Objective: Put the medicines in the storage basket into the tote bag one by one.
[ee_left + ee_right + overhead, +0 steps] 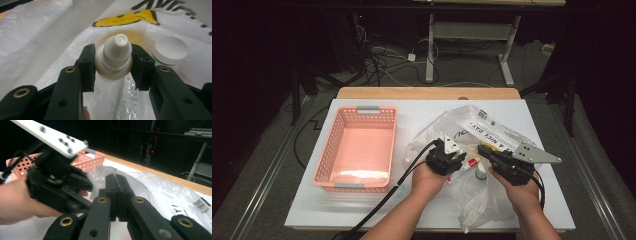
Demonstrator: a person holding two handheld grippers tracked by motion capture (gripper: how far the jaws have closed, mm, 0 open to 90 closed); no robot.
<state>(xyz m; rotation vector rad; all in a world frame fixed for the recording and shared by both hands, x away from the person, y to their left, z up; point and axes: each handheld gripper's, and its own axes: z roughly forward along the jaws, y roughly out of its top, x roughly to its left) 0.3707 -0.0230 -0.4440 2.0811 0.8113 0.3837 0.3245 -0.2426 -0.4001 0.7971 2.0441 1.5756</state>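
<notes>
Currently, item by item, 3 views.

High view: 1 white table [362, 210]; 1 pink perforated basket [357, 149], seemingly empty, at the table's left; 1 clear plastic bag [492, 130] with black print, lying to the basket's right. The left gripper [451, 161] sits at the bag's near edge, the right gripper [492, 156] just beside it. Between them: 1 small white tube with a red end [468, 163] and 1 white-capped container [481, 173].

Left gripper view: 1 small white dropper bottle [115, 58] with a conical cap, held at its shoulder between both jaws, pads touching each side. It is inside the bag, under a yellow printed mark. The same white-capped container [170, 50], with a green band below its cap, stands just beside it, apart from the jaws.

Right gripper view: jaws pressed together on a thin fold of the bag film [113, 173], lifting it. The left gripper is near, the basket behind it.

Handling note, as judgement: the step looks like drawing the bottle out of the bag, probably toward the basket.
1. Keep the film raised and steady so the mouth is open.
2. Withdraw the bottle straight along the opening; a round shoulder can swivel in flat pads.
3. Avoid knocking the neighbouring container.
</notes>
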